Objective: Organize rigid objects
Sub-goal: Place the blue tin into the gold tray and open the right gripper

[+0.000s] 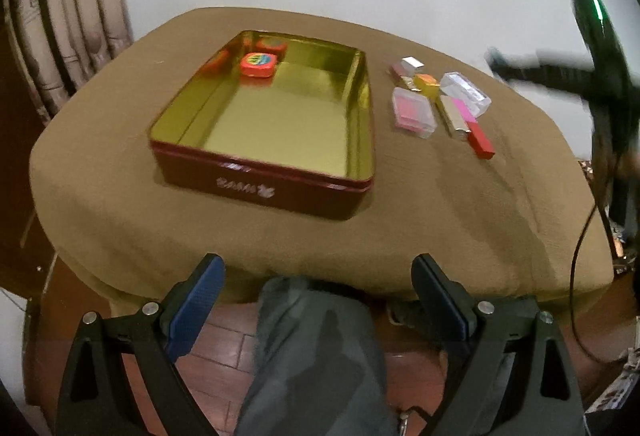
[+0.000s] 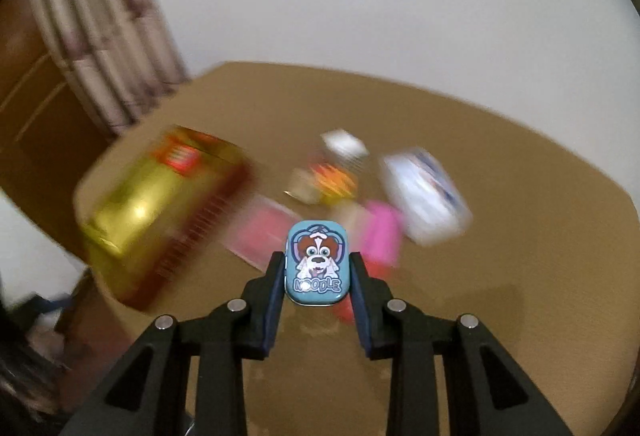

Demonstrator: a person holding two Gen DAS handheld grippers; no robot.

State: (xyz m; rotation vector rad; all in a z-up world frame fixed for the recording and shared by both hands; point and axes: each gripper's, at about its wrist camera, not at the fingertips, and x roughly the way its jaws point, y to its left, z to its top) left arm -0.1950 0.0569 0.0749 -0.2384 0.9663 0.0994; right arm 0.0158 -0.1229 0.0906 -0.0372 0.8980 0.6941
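Item: blue tin | rigid, light, slick | clamped by long sides in right hand-held gripper | left hand-held gripper wide open, empty

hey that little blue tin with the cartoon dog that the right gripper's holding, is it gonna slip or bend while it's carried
The blue dog tin looks like stiff painted metal, so it probably won't bend between the right gripper's fingers. Its glossy sides and rounded corners could let it slide or twist if the squeeze is light. It seems small and likely light, so a moderate grip should carry it to the big gold-lined tin.
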